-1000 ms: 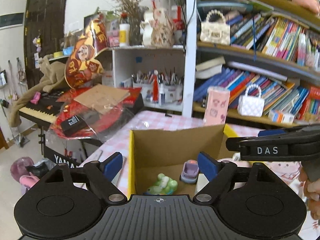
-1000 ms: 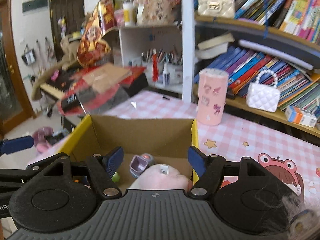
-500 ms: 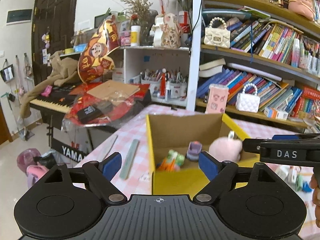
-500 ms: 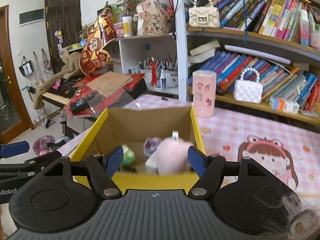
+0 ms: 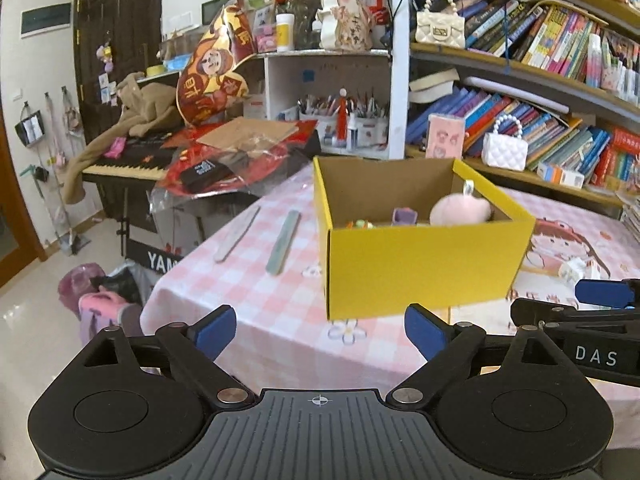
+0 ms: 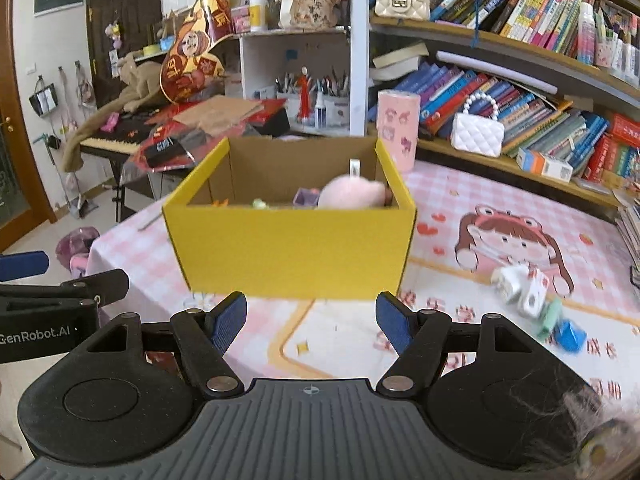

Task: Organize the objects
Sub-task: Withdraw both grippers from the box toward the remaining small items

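A yellow cardboard box [image 5: 424, 264] [image 6: 288, 252] stands on the pink checked tablecloth [image 5: 256, 304]. Inside it lie a pink plush toy [image 5: 460, 210] [image 6: 352, 194], a small purple toy [image 5: 404, 215] and a green one [image 6: 260, 203]. My left gripper [image 5: 320, 330] hangs short of the box's near left corner, its jaws opening wider with nothing between them. My right gripper [image 6: 310, 322] is in front of the box's near wall, open and empty. Each gripper shows at the edge of the other's view.
Two flat sticks [image 5: 284, 242] lie on the cloth left of the box. Small loose toys [image 6: 536, 300] sit at the right on the cartoon print. A pink cylinder [image 6: 398, 134] stands behind the box. Bookshelves fill the back; a cluttered keyboard [image 5: 132, 160] stands left.
Both grippers have drawn back from over the box, which now shows whole and farther away. The pink plush stays in the box. The left jaws stand a little wider.
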